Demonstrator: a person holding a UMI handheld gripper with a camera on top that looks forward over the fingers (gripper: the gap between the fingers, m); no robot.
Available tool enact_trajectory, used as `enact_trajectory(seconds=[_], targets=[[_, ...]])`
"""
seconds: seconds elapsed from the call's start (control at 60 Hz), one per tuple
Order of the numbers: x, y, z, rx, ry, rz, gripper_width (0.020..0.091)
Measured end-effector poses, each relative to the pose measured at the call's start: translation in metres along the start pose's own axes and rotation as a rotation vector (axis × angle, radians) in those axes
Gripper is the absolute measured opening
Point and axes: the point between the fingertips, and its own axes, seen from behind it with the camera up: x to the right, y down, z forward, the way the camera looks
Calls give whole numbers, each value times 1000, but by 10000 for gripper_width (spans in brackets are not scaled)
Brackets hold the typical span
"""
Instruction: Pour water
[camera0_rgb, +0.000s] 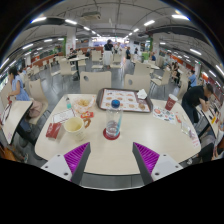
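While open, hand-held gripper (111, 157) faces one bottle (113, 119).

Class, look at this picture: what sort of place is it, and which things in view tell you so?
Probably a canteen or food court: rows of tables with chairs, a food tray on the near table, and long ceiling lights. A water bottle stands ahead of the open fingers.

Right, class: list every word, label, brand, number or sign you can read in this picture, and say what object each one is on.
No text can be read here.
Clear plastic water bottle with a blue cap, standing just ahead of the open gripper: its label is too small to read.
Dark rectangular tray with printed pictures, beyond the bottle: print too blurred to read.
Round white table: no writing seen.
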Motion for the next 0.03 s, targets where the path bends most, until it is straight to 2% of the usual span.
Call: enact_trajectory(seconds=[0.033], targets=[[2,0,0,1,3,-6,852]])
